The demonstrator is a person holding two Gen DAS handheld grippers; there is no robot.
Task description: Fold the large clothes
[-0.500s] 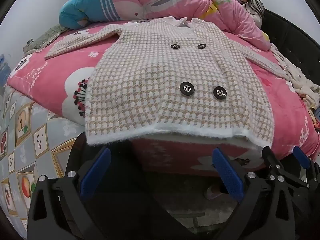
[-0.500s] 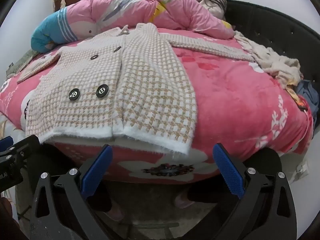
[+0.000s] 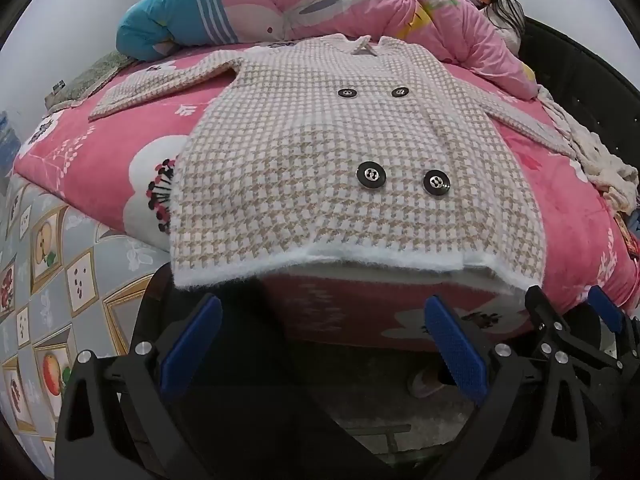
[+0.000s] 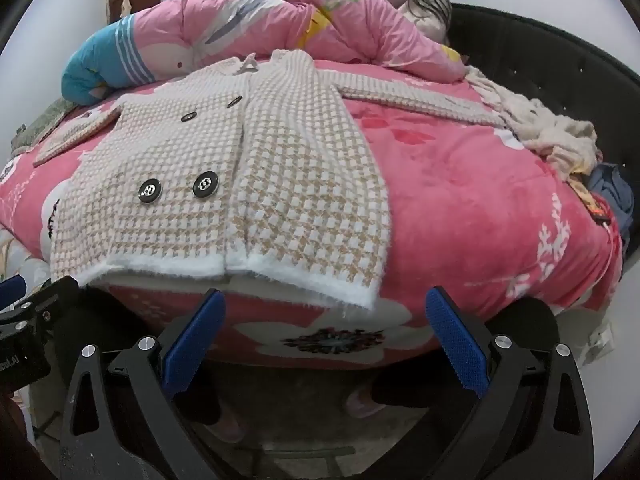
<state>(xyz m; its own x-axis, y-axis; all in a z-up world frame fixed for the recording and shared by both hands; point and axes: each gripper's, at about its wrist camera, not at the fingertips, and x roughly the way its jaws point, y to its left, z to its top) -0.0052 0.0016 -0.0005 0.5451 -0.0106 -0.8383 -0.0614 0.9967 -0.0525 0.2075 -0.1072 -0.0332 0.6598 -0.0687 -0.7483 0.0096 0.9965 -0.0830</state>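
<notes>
Bedroom setting: a bed [image 3: 580, 248] covered by a pink floral blanket [image 4: 480, 208], with a black headboard [image 4: 560, 80] along its right side. Coat [image 3: 320, 160], beige-and-white houndstooth knit, lies front up and flat on the blanket, collar toward the far end, white fuzzy hem [image 4: 168, 268] hanging just over the near edge. Four black buttons [image 3: 372, 175] are fastened in two pairs. Both sleeves are spread outward, one to each side. A rolled pink quilt [image 3: 360, 4] with a blue end lies beyond the collar; a person [image 4: 420, 0] sits behind it at the far right corner. A cream garment [image 4: 552, 140] is heaped at the right edge, touching the tip of the right sleeve. Left tongs [image 3: 324, 344] stand open below the hem, blue pads [image 3: 192, 344] well apart, holding nothing. Right tongs [image 4: 324, 340] likewise stand open and empty, below the hem's right corner. Neither touches the coat.
</notes>
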